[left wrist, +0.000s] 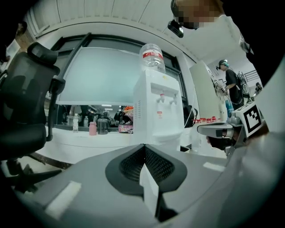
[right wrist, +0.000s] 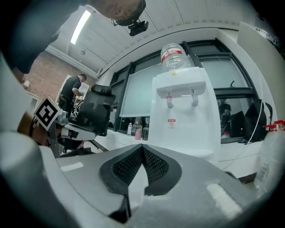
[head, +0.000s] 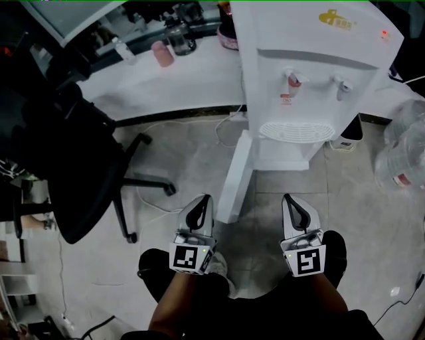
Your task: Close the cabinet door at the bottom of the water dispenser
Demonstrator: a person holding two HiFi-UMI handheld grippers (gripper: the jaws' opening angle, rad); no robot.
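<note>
One office chair [head: 80,166] left, cabinet door [head: 234,176] ajar

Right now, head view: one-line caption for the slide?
Water dispenser with bottom cabinet door open; left tongs and right tongs, both shut, held in front.

No legible text; gold logo [head: 337,18] on water dispenser [head: 312,80], red tap label [head: 286,97] unreadable.
</note>
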